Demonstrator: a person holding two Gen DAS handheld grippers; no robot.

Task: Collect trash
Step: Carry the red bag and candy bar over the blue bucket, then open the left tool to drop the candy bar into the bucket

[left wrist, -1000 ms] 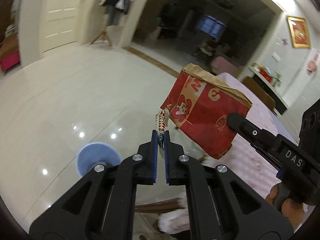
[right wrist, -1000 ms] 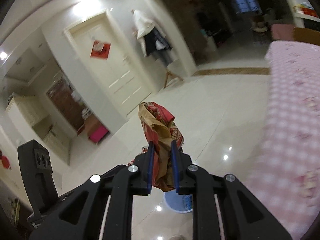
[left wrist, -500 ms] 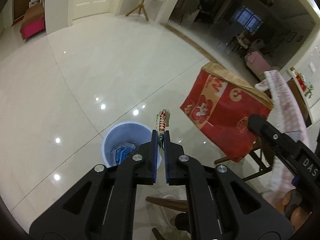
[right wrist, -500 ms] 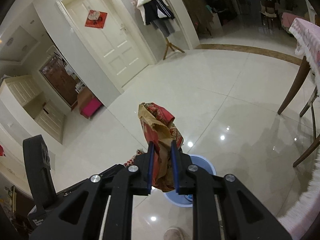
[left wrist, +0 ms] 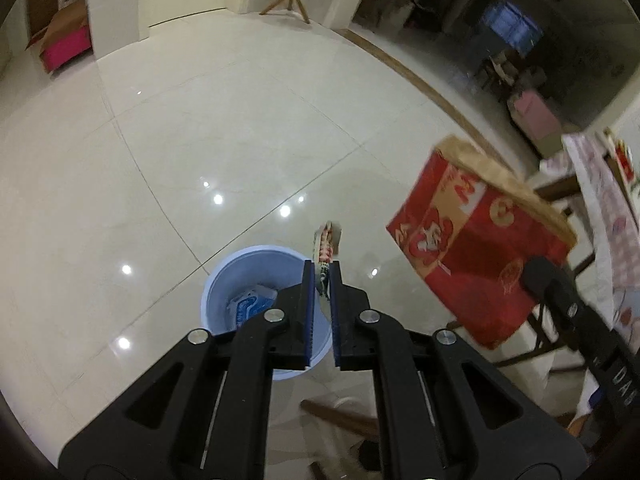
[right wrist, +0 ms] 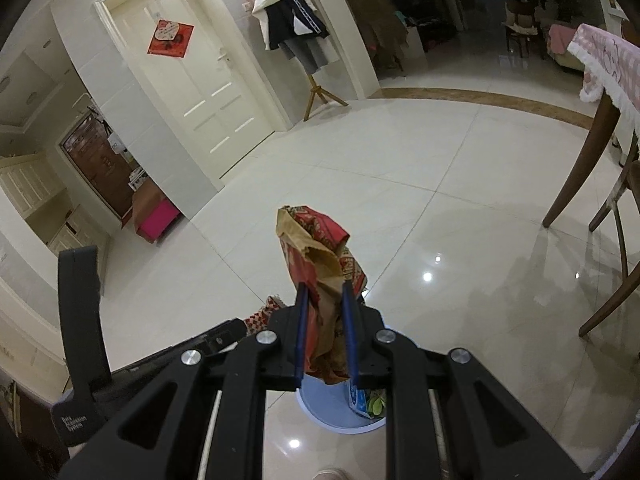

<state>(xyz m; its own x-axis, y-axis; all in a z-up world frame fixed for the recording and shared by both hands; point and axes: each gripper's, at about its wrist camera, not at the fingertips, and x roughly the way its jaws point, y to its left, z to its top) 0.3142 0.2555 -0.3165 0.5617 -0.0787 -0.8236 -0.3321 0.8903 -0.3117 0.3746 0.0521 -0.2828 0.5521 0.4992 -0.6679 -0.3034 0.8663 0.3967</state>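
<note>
Landmark: pale blue bin standing on the glossy tiled floor.

Left gripper hangs over the bin's right rim, pointing steeply down. A thin patterned wrapper sits edge-on between its blue pads, sticking out past the tips. Jaws are opening, a narrow gap shows each side of the strip; the wrapper is between them, but whether the pads touch it, cannot tell for sure. Inside the bin lies a blue-white packet.

Right gripper is clamped on a crumpled red-and-brown paper bag, pads pressing both sides of it. The bag stands above the tips and its lower end hangs between the fingers, directly over the bin. In the left view that same bag is to the right of the bin and higher, well apart from the wrapper.

Right view also shows the left gripper's body to the left of the bin, with a bit of the wrapper beside it.

Right of the bin: wooden table leg and pink checked tablecloth. Far beyond the bin: white door, pink box, clothes on a stand.
</note>
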